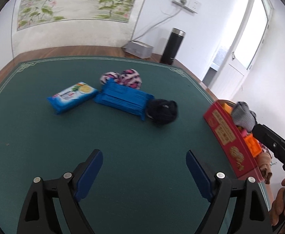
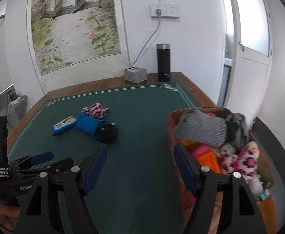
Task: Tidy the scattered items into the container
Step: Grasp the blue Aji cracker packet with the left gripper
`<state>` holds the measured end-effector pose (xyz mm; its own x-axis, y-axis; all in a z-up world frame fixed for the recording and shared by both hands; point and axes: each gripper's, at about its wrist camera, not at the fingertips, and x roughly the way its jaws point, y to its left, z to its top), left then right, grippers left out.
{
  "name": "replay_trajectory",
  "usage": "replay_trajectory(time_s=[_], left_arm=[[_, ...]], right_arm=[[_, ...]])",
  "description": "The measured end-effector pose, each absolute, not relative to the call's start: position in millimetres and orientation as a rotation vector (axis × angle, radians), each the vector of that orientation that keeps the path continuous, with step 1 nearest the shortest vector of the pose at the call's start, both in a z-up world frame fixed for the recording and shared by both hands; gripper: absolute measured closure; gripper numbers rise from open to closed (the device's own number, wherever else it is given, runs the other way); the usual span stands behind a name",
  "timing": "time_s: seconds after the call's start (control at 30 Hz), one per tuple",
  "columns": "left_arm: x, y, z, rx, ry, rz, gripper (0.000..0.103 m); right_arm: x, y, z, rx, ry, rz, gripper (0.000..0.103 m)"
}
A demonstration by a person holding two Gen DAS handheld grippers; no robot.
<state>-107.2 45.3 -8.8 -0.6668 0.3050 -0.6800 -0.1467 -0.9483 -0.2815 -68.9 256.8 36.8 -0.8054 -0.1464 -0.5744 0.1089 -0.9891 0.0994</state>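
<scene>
White walls with a hung flower painting [image 2: 74, 29] back a wooden table [image 2: 111, 82] covered by a dark green mat [image 1: 122, 136]. A black flask [image 2: 163, 62] and a small grey box [image 2: 135, 75] stand at the table's far edge.

Mid-mat, four loose items cluster: a blue wipes pack [image 1: 72, 97], its long axis slanting from near-left to far-right; a blue packet [image 1: 123, 99] touching it, its long axis running towards the black bundle [image 1: 162, 112] at its right end; and a pink patterned sock [image 1: 121, 78] behind the packet.

At the mat's right edge sits the red container [image 1: 228, 134], filled with clothes and toys, a grey sock [image 2: 203, 129] on top.

Left gripper [image 1: 144, 175] and right gripper [image 2: 140, 169] both hover with jaws spread wide, holding nothing.
</scene>
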Motion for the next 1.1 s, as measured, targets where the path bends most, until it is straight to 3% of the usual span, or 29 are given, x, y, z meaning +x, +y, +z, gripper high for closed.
replay_trajectory(time_s=[0.33,0.87,0.9,0.97,1.0,1.1], left_arm=[[-153,-30,-21,-1.179,-0.261,2.781,0.014],[-239,-40,-47,-1.316,0.075,2.68,0.015],[-240,-38,-47,-1.324,0.092,2.676,0.016],[-241,-34,-47,-1.317,0.106,2.675,0.031],[-240,-34,-45,-1.304,0.104,2.678,0.048],[-238,-34,-44,-1.289,0.097,2.695,0.05]], right_arm=[[-104,214,16,0.974,-0.101,-2.73,0.029],[-117,206,-24,1.083,-0.092,-2.67,0.029],[-117,205,-26,1.088,-0.089,-2.668,0.029],[-117,204,-29,1.096,-0.079,-2.665,0.029],[-117,203,-30,1.098,-0.073,-2.666,0.029],[-116,201,-33,1.105,-0.059,-2.667,0.029]])
